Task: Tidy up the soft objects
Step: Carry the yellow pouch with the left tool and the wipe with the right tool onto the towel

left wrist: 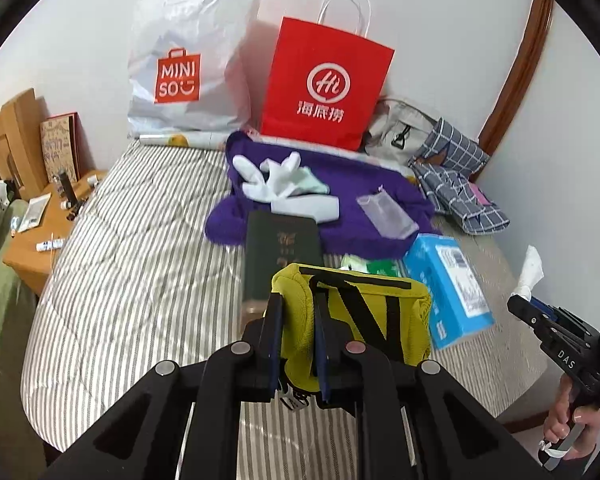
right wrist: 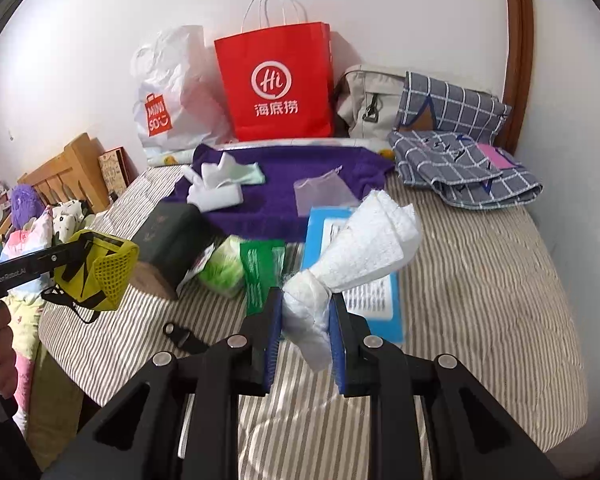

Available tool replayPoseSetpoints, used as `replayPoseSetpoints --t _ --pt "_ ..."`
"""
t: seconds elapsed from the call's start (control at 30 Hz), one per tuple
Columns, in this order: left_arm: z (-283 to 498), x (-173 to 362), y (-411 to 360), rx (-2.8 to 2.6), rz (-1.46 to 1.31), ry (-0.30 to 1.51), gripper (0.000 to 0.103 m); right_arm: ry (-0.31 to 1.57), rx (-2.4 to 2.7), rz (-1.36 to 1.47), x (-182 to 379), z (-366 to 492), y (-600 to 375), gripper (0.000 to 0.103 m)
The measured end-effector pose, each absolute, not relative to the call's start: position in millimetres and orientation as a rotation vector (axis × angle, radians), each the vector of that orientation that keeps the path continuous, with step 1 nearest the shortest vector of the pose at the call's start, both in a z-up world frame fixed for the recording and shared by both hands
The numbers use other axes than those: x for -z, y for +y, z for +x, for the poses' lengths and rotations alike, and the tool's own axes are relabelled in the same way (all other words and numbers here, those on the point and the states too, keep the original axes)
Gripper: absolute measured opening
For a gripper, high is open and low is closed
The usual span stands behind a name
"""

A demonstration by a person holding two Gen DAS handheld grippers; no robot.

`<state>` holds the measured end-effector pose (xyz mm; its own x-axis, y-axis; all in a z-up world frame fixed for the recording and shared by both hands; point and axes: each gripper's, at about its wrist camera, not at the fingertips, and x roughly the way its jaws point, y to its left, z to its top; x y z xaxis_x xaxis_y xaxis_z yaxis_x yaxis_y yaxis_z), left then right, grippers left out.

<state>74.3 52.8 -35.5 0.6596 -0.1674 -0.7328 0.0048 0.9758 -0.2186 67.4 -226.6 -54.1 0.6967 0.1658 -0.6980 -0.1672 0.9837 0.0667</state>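
My left gripper (left wrist: 298,308) is shut on a yellow mesh pouch (left wrist: 364,312) with black straps, held above the striped bed; it also shows at the left of the right wrist view (right wrist: 100,276). My right gripper (right wrist: 305,304) is shut on a white tissue (right wrist: 356,248), lifted over the blue tissue box (right wrist: 320,224). White socks (left wrist: 284,188) and a clear pouch (left wrist: 384,212) lie on a purple cloth (left wrist: 340,168). A dark green book (left wrist: 280,252) and a green tissue pack (right wrist: 228,268) lie in front of it.
A red paper bag (left wrist: 324,80), a white Miniso bag (left wrist: 184,64), a beige backpack (right wrist: 364,100) and blue checked fabric (right wrist: 460,152) stand along the wall. A wooden nightstand (left wrist: 40,236) with small items is at the left. A black clip (right wrist: 180,334) lies on the striped quilt (left wrist: 140,260).
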Motion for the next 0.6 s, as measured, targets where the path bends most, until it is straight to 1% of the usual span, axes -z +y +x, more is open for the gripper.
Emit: replayPoseSetpoints --t 0.3,0.6 --pt "103.6 16.3 50.0 0.098 -0.195 0.826 0.014 0.747 -0.197 -0.01 32.3 92.6 -221.1 0.022" --pt "136.9 12.8 53.1 0.094 -0.191 0.83 0.014 0.725 -0.213 -0.007 18.3 121.8 -211.9 0.022"
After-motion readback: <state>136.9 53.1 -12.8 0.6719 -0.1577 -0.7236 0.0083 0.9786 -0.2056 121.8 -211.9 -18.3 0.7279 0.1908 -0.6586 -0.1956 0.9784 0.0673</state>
